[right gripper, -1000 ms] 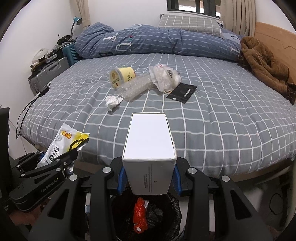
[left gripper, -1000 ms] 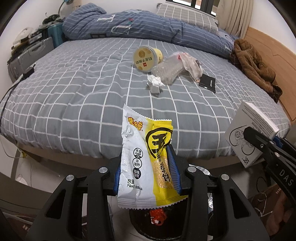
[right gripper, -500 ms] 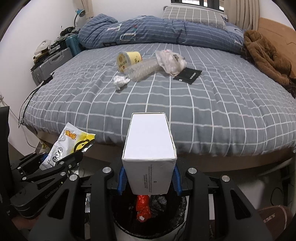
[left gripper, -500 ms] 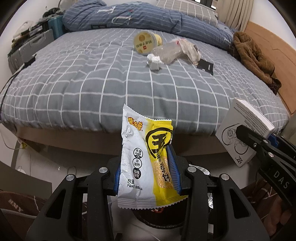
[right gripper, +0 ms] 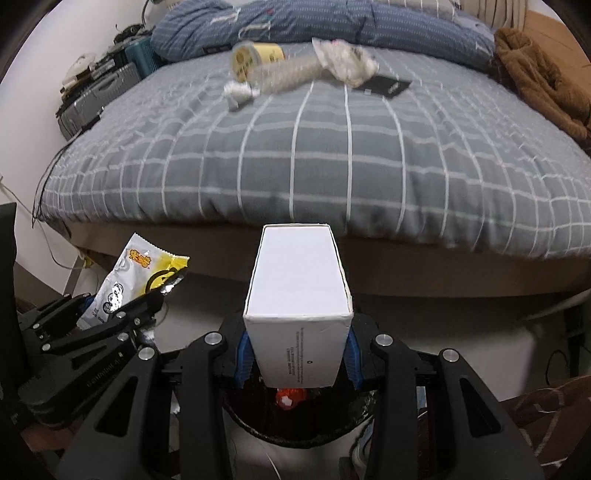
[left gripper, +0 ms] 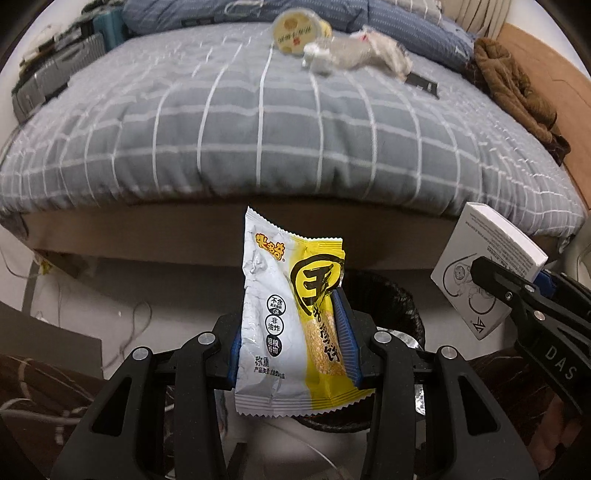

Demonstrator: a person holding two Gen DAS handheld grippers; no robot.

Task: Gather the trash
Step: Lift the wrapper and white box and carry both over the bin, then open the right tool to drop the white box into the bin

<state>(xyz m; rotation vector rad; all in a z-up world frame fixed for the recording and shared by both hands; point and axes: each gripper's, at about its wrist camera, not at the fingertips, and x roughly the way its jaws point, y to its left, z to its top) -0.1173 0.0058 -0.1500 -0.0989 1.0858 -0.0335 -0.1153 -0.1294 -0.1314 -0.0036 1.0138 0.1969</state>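
Grey checked bed behind, with a yellow cup, a clear plastic bottle and crumpled paper lying far back. Left tool clamped tight on a white and yellow snack bag, held upright over the black trash bin. Right tool squeezed shut on a white box, pointing at the bed, just above the same bin. Something red down inside the bin.
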